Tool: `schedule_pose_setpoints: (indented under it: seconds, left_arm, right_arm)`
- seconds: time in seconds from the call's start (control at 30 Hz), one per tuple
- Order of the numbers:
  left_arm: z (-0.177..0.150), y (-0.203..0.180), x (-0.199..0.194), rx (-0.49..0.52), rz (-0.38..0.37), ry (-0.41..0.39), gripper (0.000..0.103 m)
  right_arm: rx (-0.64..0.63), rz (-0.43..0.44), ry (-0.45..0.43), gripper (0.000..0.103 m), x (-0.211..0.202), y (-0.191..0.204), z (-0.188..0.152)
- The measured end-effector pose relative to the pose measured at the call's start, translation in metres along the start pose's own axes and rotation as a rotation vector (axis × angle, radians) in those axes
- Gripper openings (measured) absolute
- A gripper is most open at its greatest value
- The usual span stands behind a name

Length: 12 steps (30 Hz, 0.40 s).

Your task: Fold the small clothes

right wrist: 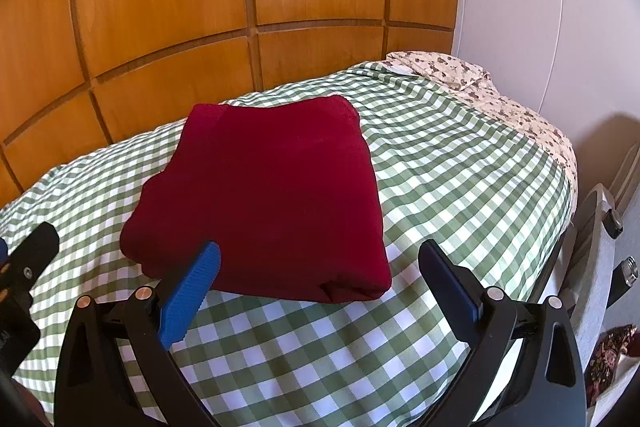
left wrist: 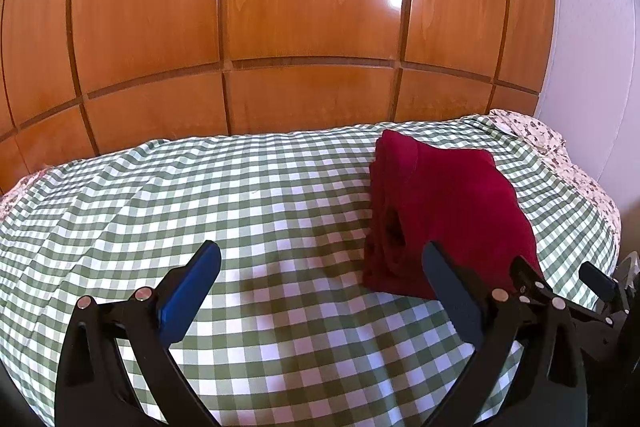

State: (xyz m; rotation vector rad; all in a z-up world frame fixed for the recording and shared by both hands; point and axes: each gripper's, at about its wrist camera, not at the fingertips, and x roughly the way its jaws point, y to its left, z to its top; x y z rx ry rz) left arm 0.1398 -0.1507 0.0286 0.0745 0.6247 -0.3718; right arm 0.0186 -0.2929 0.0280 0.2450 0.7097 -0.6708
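garment: dark red sweater (right wrist: 272,195) | state: folded into a thick, roughly rectangular bundle, several layers stacked, top face smooth | pose: lying flat, layered fold edges showing along its left side, a rounded fold at the near right corner | location: on the green-and-white checked bedcover (right wrist: 440,155)

I count one folded dark red garment (right wrist: 264,203), one green-checked bedcover (right wrist: 440,163), one floral pillow (right wrist: 448,69), two grippers of mine: left gripper (left wrist: 320,287), right gripper (right wrist: 318,285). Possibly one bottle (right wrist: 622,277) at right; blurred.
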Motion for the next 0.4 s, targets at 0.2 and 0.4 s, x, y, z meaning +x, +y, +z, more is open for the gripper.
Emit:
schedule_pose_setpoints:
  seconds: [0.2, 0.4]
  left_arm:
    - [-0.002, -0.001, 0.008, 0.004, 0.005, 0.031, 0.1]
    - [-0.01, 0.009, 0.023, -0.029, 0.013, 0.091, 0.1]
  right_arm:
    - [-0.006, 0.024, 0.019, 0.098, 0.006, -0.001, 0.001]
    - [0.078, 0.048, 0.023, 0.099, 0.023, -0.036, 0.032]
